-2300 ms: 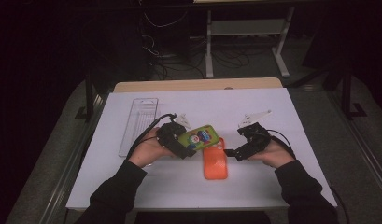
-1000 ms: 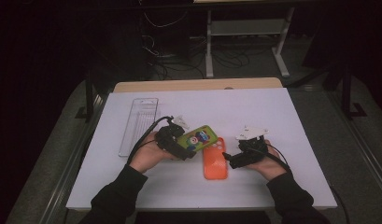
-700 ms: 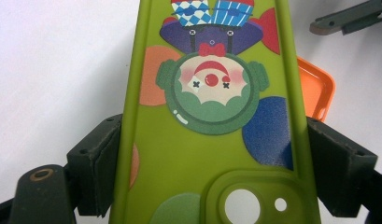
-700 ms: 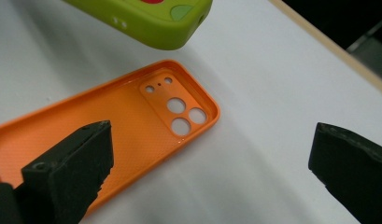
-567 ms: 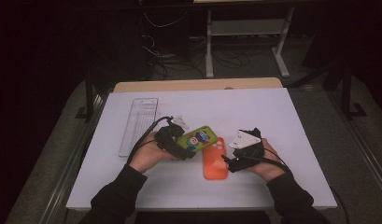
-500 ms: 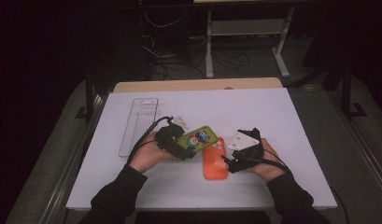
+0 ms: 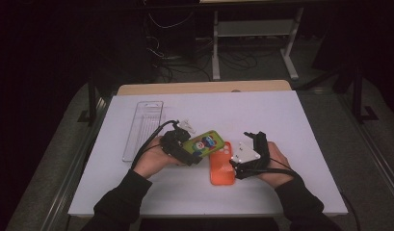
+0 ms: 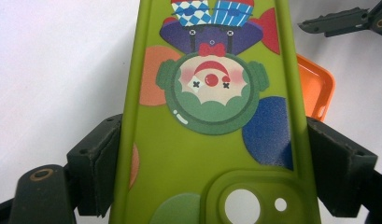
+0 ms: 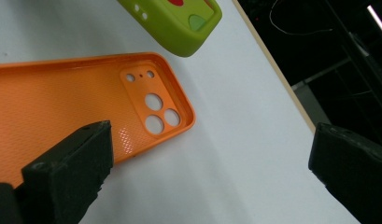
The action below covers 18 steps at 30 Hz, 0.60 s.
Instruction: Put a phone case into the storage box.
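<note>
The green case [image 8: 212, 140] is a soft-looking, matte phone cover with rounded edges, printed with a cartoon clown face in a green ring, a red bow, a blue-checked hat and flat coloured circles in blue, orange and red. A raised rounded-square camera surround with one large hole and one small hole sits at the end nearest the left gripper [image 8: 212, 182]. That gripper's two black, blocky jaws press on the case's long edges from both sides, closed to the case's width and holding it. In the high view the case [image 7: 204, 143] juts out ahead of the left gripper [image 7: 185, 150], tilted, its far end over the orange case [image 7: 221, 166].

The orange case [image 9: 62, 102] lies flat, open side up, on the white table [image 9: 235, 140]. Its inside has a fine dimpled texture, a thin raised rim, and a camera panel with three large round holes and smaller ones. It lies under and ahead of the right gripper [image 9: 212, 158], whose jaws stand wide apart with nothing between them; one jaw is over the orange case's edge, the other over bare table near the edge.

Beyond the left gripper a clear ribbed plastic tray [image 7: 143, 129] lies on the table.
</note>
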{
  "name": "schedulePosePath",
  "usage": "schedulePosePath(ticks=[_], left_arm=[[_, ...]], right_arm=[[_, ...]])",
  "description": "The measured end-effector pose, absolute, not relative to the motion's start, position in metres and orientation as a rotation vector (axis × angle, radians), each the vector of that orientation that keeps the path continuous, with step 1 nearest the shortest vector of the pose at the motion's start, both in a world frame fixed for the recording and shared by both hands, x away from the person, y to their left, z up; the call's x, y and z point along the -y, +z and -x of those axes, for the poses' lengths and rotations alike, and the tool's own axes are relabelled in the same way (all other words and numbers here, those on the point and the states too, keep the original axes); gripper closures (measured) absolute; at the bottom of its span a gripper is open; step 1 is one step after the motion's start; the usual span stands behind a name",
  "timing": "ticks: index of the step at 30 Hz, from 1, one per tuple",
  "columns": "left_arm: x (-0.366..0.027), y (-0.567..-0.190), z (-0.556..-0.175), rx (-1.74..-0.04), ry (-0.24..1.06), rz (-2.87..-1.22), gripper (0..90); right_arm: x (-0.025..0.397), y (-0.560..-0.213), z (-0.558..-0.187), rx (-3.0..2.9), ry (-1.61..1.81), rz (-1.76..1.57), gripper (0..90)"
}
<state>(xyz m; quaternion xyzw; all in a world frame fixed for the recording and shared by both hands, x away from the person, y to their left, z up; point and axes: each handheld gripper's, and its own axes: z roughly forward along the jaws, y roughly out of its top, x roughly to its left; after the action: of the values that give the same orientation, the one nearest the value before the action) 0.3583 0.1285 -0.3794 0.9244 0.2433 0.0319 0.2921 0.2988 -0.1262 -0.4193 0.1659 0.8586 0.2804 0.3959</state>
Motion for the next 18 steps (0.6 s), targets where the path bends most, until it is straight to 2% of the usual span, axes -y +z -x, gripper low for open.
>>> schedulePosePath(ticks=[18], left_arm=[[-0.128,-0.381,-0.357,-0.705,0.074,-2.421,15.9]], right_arm=[[0.116,-0.423,-0.291,-2.056,0.547,-0.206,0.0]])
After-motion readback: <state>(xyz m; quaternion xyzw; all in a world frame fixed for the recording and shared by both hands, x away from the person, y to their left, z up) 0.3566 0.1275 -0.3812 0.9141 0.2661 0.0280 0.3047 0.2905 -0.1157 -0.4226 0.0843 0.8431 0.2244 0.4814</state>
